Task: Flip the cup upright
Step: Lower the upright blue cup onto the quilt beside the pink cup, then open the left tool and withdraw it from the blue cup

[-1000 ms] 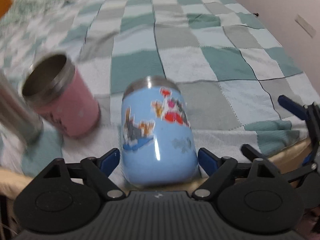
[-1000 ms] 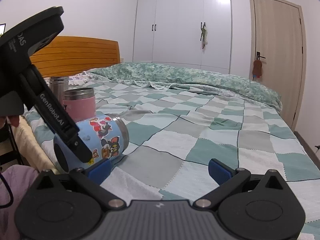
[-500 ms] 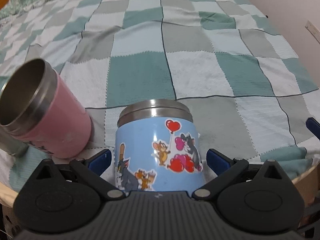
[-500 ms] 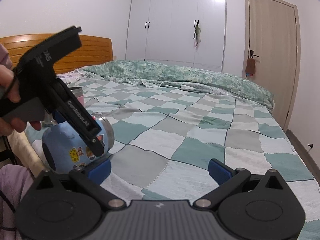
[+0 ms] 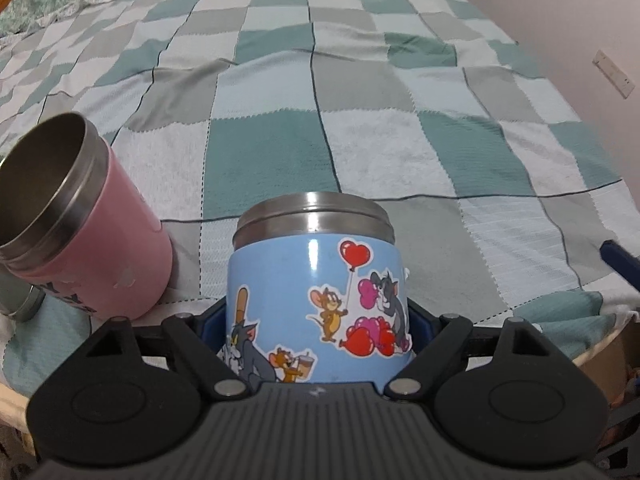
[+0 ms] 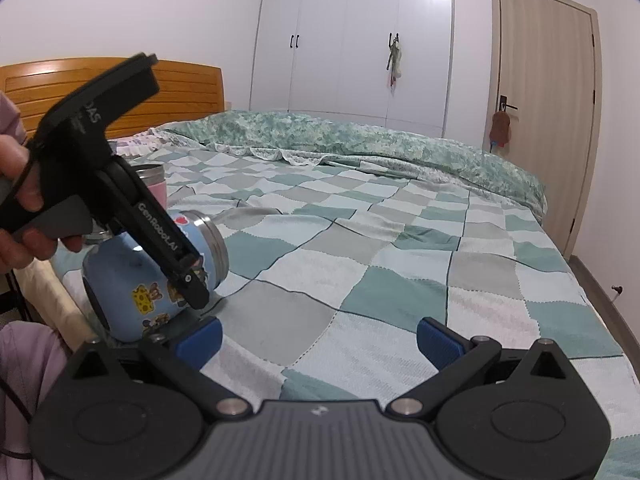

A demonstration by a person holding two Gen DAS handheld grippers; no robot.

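While my left gripper (image 5: 318, 328) sat low in the centre of its own view, I saw its 2 blue pads pressed against both sides of the blue cup (image 5: 318, 304), so it was clamped on it. Cartoon cat-and-mouse stickers with red hearts covered the cup's wall, and its steel rim pointed away from the camera toward the checked blanket (image 5: 360, 92). From the right wrist view, at centre left of the frame, the same cup (image 6: 132, 280) lay tilted on its side near the bed's edge, its steel mouth aimed toward the middle of the frame and its dark base toward the lower left. On the black arm of that left gripper (image 6: 192, 280) I read "GenRobot.AI", and higher up, letters ending in "AS". At the left edge of the left wrist view stood a pink cup (image 5: 80, 224), upright, mouth open, just beside the blue one. My right gripper (image 6: 318, 338) hung at the bottom of its frame with its fingers spread wide and nothing between them, apart from the cup.
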